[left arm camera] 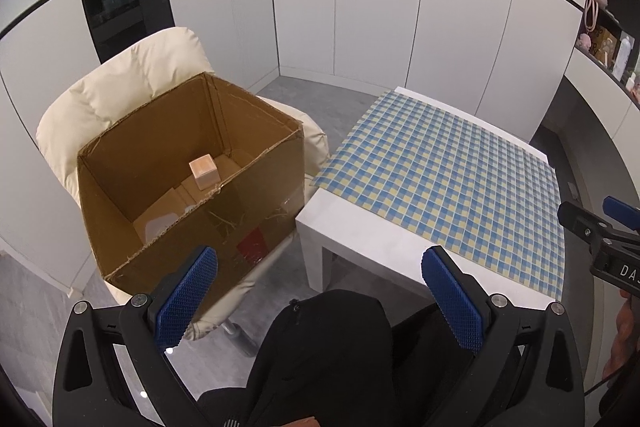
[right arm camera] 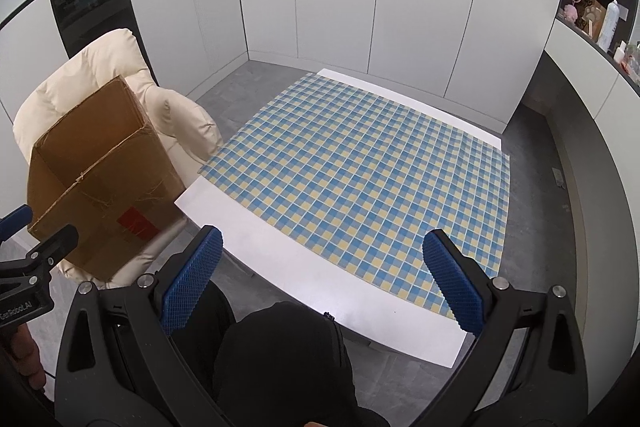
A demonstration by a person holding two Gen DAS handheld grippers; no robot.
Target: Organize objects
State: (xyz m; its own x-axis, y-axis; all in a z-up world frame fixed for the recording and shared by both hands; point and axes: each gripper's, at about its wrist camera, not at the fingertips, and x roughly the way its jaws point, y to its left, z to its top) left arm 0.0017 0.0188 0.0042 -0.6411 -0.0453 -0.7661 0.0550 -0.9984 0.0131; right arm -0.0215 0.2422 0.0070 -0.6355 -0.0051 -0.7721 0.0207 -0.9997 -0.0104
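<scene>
- A cream padded chair (left arm camera: 120,87) stands at the far left, against the white panelled wall.
- An open cardboard box (left arm camera: 248,227) sits on the chair's seat, top flaps gone, a red label on its near side.
- Inside the box, a small pale wooden block (left arm camera: 205,171) rests on the floor of the box near the right-hand wall — upright, apart from the loose cardboard pieces beside it.
- The left gripper (left arm camera: 316,297) hovers in front of the box and above the person's dark-clothed lap (left arm camera: 320,359); its blue ribbed fingers (left arm camera: 188,297) are spread wide with nothing between them.
- A white table (right arm camera: 280,267) stands just right of the chair, close to the box's corner.
- A blue-and-yellow checked cloth (right arm camera: 360,167) covers most of the tabletop, leaving a bare white strip along the near edge.
- The right gripper (right arm camera: 320,283) hangs over the table's near edge — fingers likewise wide apart and gripping nothing.
- Shelves (right arm camera: 600,15) at the far right carry small items, too small to make out.
</scene>
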